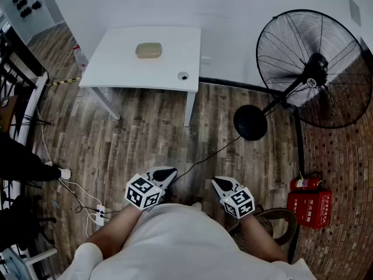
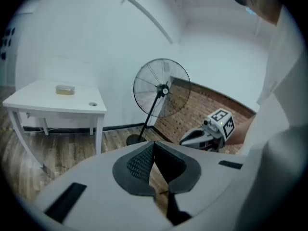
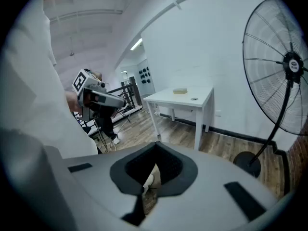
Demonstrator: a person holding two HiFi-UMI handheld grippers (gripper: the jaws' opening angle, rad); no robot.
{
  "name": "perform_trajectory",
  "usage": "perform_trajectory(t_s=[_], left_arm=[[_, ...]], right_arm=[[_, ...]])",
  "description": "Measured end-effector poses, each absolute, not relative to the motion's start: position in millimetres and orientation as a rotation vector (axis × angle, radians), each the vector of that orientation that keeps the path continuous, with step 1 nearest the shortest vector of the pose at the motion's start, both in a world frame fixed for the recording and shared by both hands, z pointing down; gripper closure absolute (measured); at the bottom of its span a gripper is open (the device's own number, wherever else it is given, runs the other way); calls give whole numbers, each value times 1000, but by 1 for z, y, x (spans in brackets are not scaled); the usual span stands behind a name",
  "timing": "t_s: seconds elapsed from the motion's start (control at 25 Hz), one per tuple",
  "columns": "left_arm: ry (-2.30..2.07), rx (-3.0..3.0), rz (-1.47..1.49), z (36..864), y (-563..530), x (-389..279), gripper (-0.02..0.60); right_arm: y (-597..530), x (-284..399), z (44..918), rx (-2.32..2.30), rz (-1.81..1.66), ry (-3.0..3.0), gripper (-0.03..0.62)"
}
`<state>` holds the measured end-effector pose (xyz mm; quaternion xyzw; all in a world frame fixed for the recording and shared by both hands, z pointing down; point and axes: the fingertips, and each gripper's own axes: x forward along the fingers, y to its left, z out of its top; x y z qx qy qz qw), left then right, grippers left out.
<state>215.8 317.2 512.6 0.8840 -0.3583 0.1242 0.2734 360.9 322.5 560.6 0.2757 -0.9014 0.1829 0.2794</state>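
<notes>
Wooden floor [image 1: 145,133]: left gripper [image 1: 165,174], right gripper [image 1: 222,184] jaws together; extinguisher [image 1: 300,184] only in head view.

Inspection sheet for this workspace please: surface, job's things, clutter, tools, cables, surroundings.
Surface: white table, standing on a wood floor.
Job's things: tan block on the table, far from both tools.
Clutter: small round thing near the table's front edge.
Tools: left tool and right tool both shut, nothing between the jaws, both over the floor.
Cables: black cord across the floor; white power strip with cords at left.
Surroundings: standing fan, red fire extinguishers, someone's leg.
</notes>
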Motion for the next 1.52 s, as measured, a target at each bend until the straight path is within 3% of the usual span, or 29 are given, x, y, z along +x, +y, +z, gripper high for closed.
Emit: perform_trajectory(t_s=[0.68,0.84,1.24,1.52], left_arm=[[-1078,2368,281,507,269,-2,564],[-1123,2328,231,506,244,-21,563],[-1274,2256,256,510,172,-83,563],[-1313,2232,330,497,60,-75,563]], right_arm=[[225,125,518,645,390,-2515,585],[200,109,517,615,471,-2508,531],[73,73,536,639,614,-2551,546],[-70,70,549,633,867,-2575,551]])
